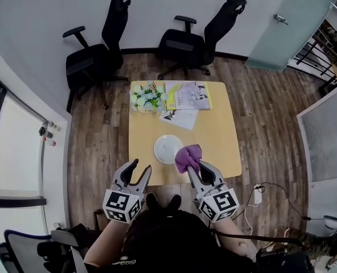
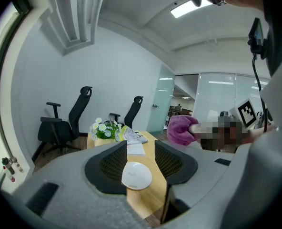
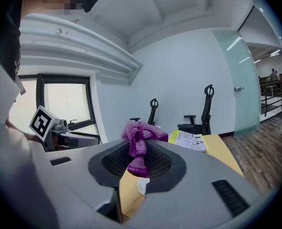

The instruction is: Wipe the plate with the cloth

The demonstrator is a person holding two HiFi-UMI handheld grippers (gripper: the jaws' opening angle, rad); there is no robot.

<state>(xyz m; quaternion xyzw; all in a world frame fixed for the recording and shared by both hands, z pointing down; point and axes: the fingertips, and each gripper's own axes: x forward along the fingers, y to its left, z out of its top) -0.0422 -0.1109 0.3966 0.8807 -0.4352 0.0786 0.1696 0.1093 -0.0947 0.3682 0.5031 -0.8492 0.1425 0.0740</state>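
The left tool [image 1: 141, 166] is hovering at the near edge of the tabletop [image 1: 220, 141]. Its jaws are standing wide apart and are gripping nothing. In the left gripper view, the white plate [image 2: 136, 176] is showing through the gap between the jaws, lower down and clear of both.

The right tool [image 3: 137, 163] is clamping the purple cloth [image 3: 137, 144]. The jaws are pressing in on a bunched fold. The bulk of the cloth is bulging out past the jaw tips, and a shorter end is hanging down between them.

The plate is lying flat on the tabletop, near the middle of the near edge. In the head view, the cloth is overlapping the right rim of the plate. Contact between cloth and plate cannot be confirmed.

At the far end of the tabletop, a pot of white flowers [image 1: 147, 97] is standing beside a yellow-edged booklet [image 1: 188, 95], with a loose sheet [image 1: 179, 117] lying just in front of them. Two black office chairs [image 1: 100, 56] are standing beyond the tabletop, against the wall.
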